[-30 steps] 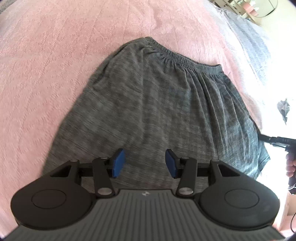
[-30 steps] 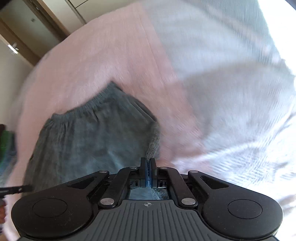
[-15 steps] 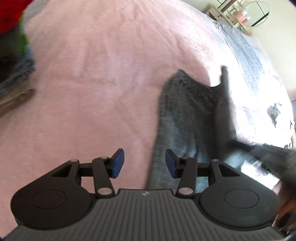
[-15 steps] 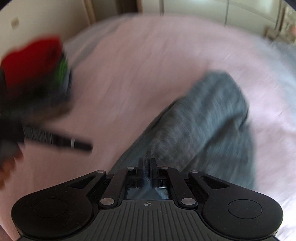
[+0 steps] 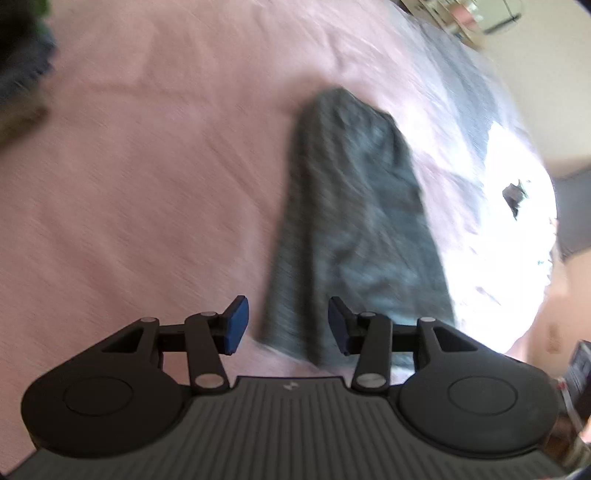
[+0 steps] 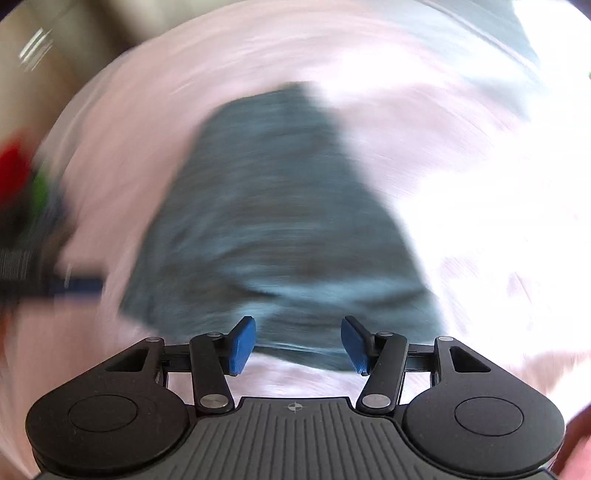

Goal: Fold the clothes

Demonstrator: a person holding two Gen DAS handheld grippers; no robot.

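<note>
**Pink bedspread, grey shorts folded lengthwise**

Pink bedspread point(image 5: 147, 192) is carrying the grey shorts point(image 5: 354, 221), lying narrow. Left gripper point(image 5: 286, 325) is hovering, jaws apart and narrowing, empty; right gripper point(image 6: 298, 345) is just opening over the hem, gripping nothing

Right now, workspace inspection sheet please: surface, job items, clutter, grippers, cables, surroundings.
Surface: pink bedspread, grey blanket at far side.
Job's things: grey shorts folded lengthwise into a narrow strip, lying flat.
Clutter: red and green clothes pile, blurred; small dark scrap.
Grippers: left gripper open, empty; right gripper open, jaws just opened, nothing between them.
Cables: nothing seen.
Surroundings: mirror and shelves, blurred.
</note>
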